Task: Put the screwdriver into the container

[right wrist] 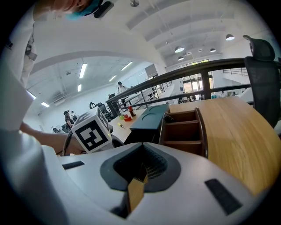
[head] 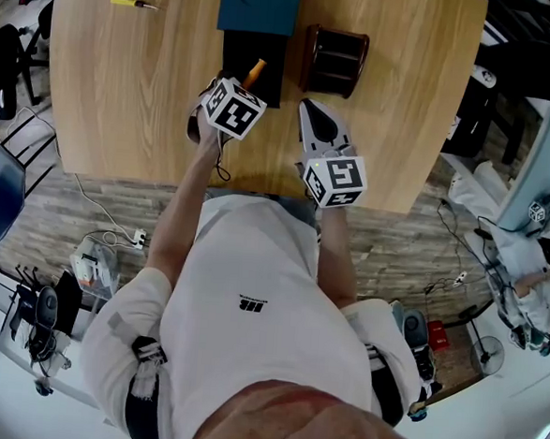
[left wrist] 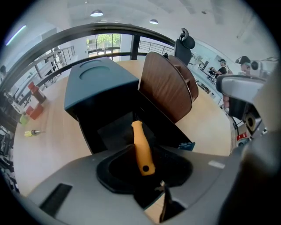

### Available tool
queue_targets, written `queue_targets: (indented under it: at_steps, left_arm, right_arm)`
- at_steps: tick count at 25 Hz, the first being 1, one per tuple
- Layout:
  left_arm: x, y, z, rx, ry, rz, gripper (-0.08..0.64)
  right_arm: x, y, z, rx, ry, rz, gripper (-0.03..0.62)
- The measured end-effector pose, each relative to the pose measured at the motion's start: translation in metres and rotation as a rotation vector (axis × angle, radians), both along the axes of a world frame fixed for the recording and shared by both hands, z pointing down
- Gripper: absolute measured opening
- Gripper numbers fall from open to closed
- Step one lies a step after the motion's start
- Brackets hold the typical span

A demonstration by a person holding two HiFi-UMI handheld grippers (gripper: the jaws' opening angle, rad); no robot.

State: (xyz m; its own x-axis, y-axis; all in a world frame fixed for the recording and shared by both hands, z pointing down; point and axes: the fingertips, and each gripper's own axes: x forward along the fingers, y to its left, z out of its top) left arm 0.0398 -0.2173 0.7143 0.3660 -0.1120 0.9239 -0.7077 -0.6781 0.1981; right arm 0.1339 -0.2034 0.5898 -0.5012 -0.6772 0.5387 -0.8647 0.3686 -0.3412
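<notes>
Ahead of both grippers, on the wooden table (head: 124, 100), stands the container (left wrist: 99, 83), a box with a teal top and a black body that is open on the side facing the left gripper. Its inside is too dark to show any contents. To its right, straight ahead of the right gripper, stands a brown wooden organiser (head: 334, 60) with shelf-like compartments. What lies in them cannot be made out.

The left gripper (left wrist: 147, 176) tilts steeply down at the container's dark opening. Its jaws stand partly apart, closed on the butt end of the screwdriver (left wrist: 141, 147). The right gripper (head: 314, 109) rests just beside the left one, nearer the organiser, with its jaws drawn together on nothing.

The screwdriver's long axis runs along the left gripper's jaws and away from them, leaning slightly left. Its narrow end points into the black opening. Its handle is smooth and orange, with a small dark hole near the butt, and the shaft is lost against the dark.

Far to the left of the left gripper, a small yellow-handled screwdriver (head: 132, 3) lies flat on the table.
</notes>
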Motion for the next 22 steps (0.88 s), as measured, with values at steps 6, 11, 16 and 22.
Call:
queue_targets:
  at_steps: [6,11,16,22]
  left_arm:
    - [0.0,-0.002,0.001,0.021,-0.029,0.039,0.135]
    - [0.003,-0.001,0.003,0.028,-0.04,0.05,0.137]
    - [0.002,-0.001,0.003,0.03,-0.029,0.054,0.141]
    - [0.004,0.004,0.002,0.02,-0.006,0.058,0.175]
  right_arm:
    - [-0.001,0.002,-0.003,0.002,0.002,0.006,-0.006]
    - [0.003,0.006,-0.004,0.007,0.009,0.013,-0.007]
    - [0.004,0.008,-0.008,0.014,0.018,0.021,-0.006]
    - [0.004,0.013,-0.017,0.029,0.034,0.025,-0.006]
